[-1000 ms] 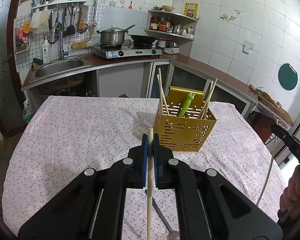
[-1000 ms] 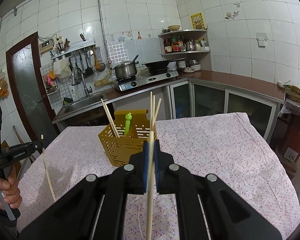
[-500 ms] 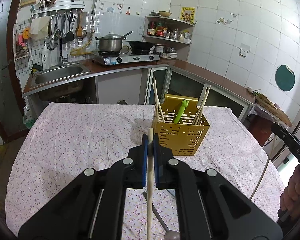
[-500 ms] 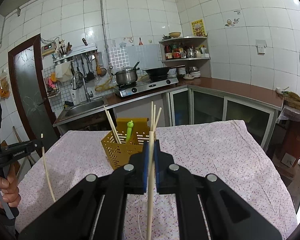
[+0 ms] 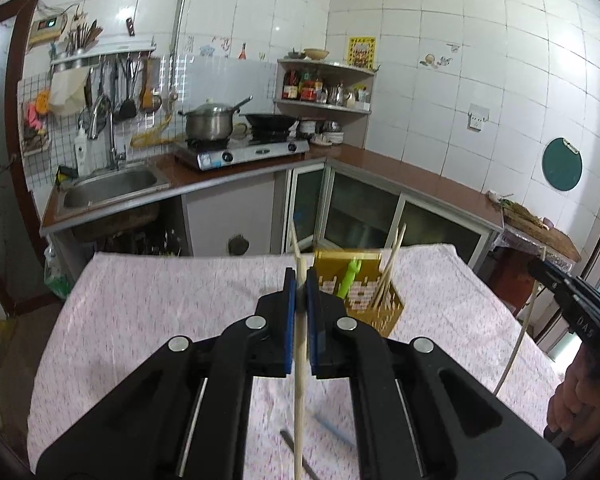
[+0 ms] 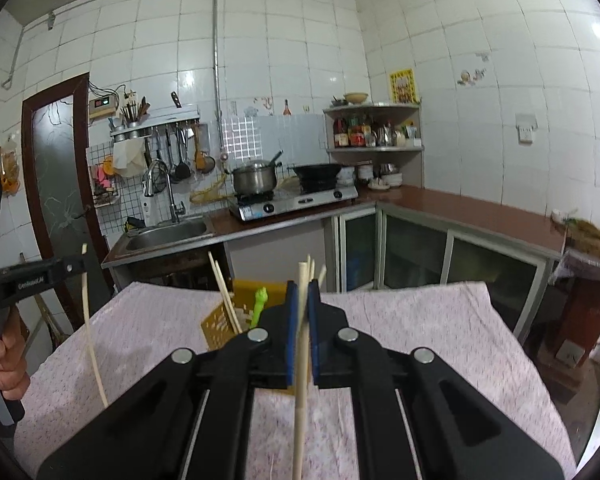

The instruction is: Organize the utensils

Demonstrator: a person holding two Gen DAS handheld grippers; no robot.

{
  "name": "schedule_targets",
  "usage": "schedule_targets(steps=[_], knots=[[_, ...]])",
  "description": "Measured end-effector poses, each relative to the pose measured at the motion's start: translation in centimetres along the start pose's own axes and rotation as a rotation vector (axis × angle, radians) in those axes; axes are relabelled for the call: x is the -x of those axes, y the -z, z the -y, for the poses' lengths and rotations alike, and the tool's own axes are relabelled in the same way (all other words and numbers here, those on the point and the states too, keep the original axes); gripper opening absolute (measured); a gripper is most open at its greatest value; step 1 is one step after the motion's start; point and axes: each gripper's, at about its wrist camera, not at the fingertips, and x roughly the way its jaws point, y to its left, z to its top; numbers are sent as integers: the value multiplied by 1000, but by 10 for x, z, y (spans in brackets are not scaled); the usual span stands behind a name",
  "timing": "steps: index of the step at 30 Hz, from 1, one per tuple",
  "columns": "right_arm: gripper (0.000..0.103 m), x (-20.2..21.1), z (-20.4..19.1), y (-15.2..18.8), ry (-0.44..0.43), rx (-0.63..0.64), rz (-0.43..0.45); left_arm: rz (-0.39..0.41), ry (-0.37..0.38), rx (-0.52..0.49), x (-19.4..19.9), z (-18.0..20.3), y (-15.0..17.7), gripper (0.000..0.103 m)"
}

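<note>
Jaws of both grippers pinch one pale, slim wooden chopstick (image 5: pixel 299 380) each, held upright.

- Home kitchen, white-tiled walls (image 6: pixel 284 52).
- Steel sink (image 5: pixel 112 184) with tap, set in brown counter.
- Two-burner gas stove (image 5: pixel 244 152); lidded pot (image 5: pixel 209 123), black wok (image 5: pixel 270 121).
- Hanging ladles, corner shelf (image 6: pixel 374 148) of bottles.
- Table under floral cloth (image 5: pixel 160 300).

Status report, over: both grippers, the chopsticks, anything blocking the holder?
Left gripper shut on a chopstick. Right gripper shut on another chopstick. Yellow holder upright on table, opening unobstructed.
</note>
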Motion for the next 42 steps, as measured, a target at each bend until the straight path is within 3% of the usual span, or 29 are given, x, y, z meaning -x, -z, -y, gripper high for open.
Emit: schedule_targets(steps=[9, 19, 30, 42], knots=[[6, -30, -9, -51, -3, 37, 73, 84, 24, -33, -24, 22, -66, 4], [6, -83, -17, -95, -11, 54, 139, 122, 36, -19, -77, 25, -107, 4], [5, -141, -30, -94, -16, 64, 139, 139, 41, -21, -133, 28, -121, 4], [5, -173, -26, -84, -10, 48, 110, 115, 52, -23, -166, 25, -104, 4]])
